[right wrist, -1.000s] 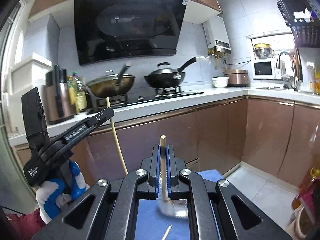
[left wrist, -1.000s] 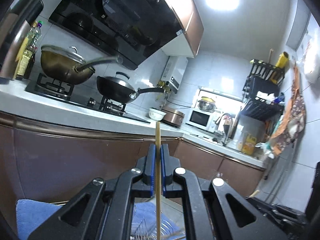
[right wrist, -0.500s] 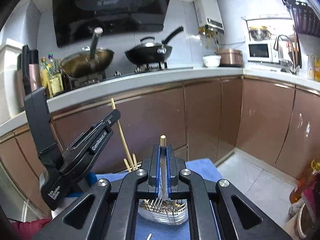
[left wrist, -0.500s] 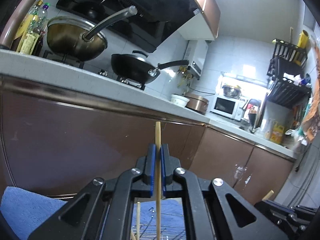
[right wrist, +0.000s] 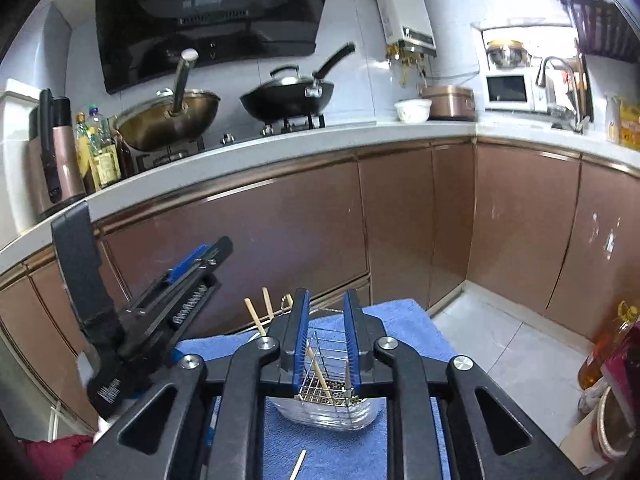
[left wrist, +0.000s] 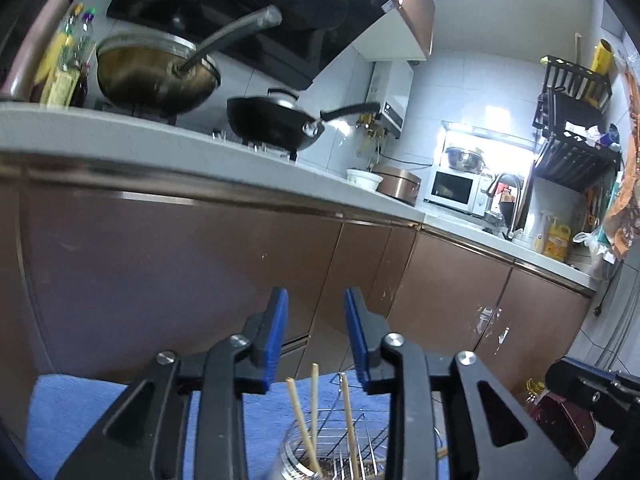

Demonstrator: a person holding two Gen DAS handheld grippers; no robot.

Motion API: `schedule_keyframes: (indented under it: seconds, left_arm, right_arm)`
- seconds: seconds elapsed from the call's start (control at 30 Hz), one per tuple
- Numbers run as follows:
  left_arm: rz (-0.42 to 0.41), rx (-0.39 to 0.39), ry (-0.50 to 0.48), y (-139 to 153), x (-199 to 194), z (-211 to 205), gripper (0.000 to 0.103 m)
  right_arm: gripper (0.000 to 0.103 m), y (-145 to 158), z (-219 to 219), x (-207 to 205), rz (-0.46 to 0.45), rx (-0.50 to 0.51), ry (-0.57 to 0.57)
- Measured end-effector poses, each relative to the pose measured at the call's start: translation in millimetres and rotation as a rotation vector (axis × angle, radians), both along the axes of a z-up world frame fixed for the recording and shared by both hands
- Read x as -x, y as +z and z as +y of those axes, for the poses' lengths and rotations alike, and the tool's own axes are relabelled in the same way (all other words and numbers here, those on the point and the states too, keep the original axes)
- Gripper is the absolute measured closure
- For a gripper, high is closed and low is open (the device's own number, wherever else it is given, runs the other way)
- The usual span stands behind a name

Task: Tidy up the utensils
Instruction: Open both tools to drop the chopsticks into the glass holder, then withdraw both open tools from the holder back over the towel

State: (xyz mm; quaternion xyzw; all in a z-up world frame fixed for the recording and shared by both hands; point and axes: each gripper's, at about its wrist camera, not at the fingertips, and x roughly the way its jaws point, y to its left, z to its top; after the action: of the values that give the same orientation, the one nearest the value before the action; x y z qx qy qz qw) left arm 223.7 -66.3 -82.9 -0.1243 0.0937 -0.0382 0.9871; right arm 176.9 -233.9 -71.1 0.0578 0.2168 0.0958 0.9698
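Both jaws have just spread: the left hand-held gripper (left wrist: pixel 316 336) and the right hand-held gripper (right wrist: pixel 325 336), each pinching a chopstick half a second ago, now hang empty above the wire utensil basket (right wrist: pixel 330 364), where the released chopsticks (left wrist: pixel 314 416) stand or lean. I judge both drops done, leaving one loose chopstick (right wrist: pixel 298 465) on the blue towel (right wrist: pixel 404 328). The brown cabinet doors (right wrist: pixel 288 236) rise close behind, and the two grippers crowd the same basket.
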Motion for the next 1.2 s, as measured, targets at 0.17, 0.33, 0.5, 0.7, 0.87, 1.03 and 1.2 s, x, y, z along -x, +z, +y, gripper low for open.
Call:
schedule_keyframes:
  seconds: [0.17, 0.33, 0.5, 0.7, 0.87, 1.03, 1.2]
  left_arm:
    - [0.012, -0.025, -0.015, 34.7, 48.8, 29.6, 0.064]
    - [0.003, -0.060, -0.008, 58.1, 100.2, 55.0, 0.059]
    - [0.000, -0.077, -0.011, 74.2, 151.6, 80.1, 0.055]
    - [0.020, -0.127, -0.017, 79.7, 202.5, 93.4, 0.052]
    - [0.031, -0.133, -0.032, 76.0, 238.7, 98.8, 0.051]
    - [0.022, -0.124, -0.036, 76.1, 262.9, 104.1, 0.044]
    - [0.024, -0.161, -0.003, 70.7, 277.3, 99.5, 0.039]
  right_arm:
    - [0.083, 25.8, -3.3, 41.2, -0.046, 0.009, -0.020]
    - [0.083, 44.2, -5.0, 83.2, -0.075, -0.001, -0.030]
    - [0.082, 54.2, -2.1, 118.4, -0.092, -0.005, -0.038]
    - [0.081, 57.3, 0.5, 158.0, -0.103, -0.021, -0.041]
    - [0.075, 54.2, 4.1, 187.6, -0.107, -0.042, -0.038]
    - [0.062, 51.7, 8.2, 212.0, -0.118, -0.044, -0.039]
    - [0.054, 45.1, 4.2, 232.6, -0.119, -0.059, -0.053]
